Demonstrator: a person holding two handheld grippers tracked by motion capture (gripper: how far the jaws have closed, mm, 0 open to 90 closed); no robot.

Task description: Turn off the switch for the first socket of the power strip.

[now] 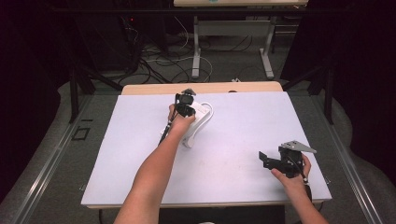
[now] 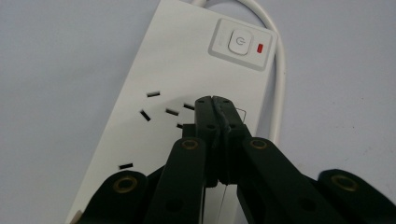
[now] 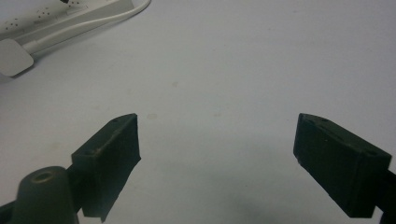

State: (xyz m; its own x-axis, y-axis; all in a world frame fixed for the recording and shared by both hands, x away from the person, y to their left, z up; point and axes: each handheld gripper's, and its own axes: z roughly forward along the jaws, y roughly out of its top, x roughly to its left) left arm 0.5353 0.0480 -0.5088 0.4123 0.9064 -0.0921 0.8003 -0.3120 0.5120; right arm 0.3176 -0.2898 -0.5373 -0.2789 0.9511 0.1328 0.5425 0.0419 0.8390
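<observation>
White power strip point(image 2: 187, 79) lies directly under the closed left fingers point(image 2: 219, 114).

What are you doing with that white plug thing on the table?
A person holds a pair of tongs in each hand. The left tongs are shut, and their tips sit over the sockets of a white power strip, near its switch. The right tongs wait open above the bare white table, holding nothing.

The left hand-held gripper point(image 2: 215, 103) points down, jaws pressed together (forearm stretched forward), while the right hand-held gripper point(image 3: 217, 140) gapes wide.
</observation>
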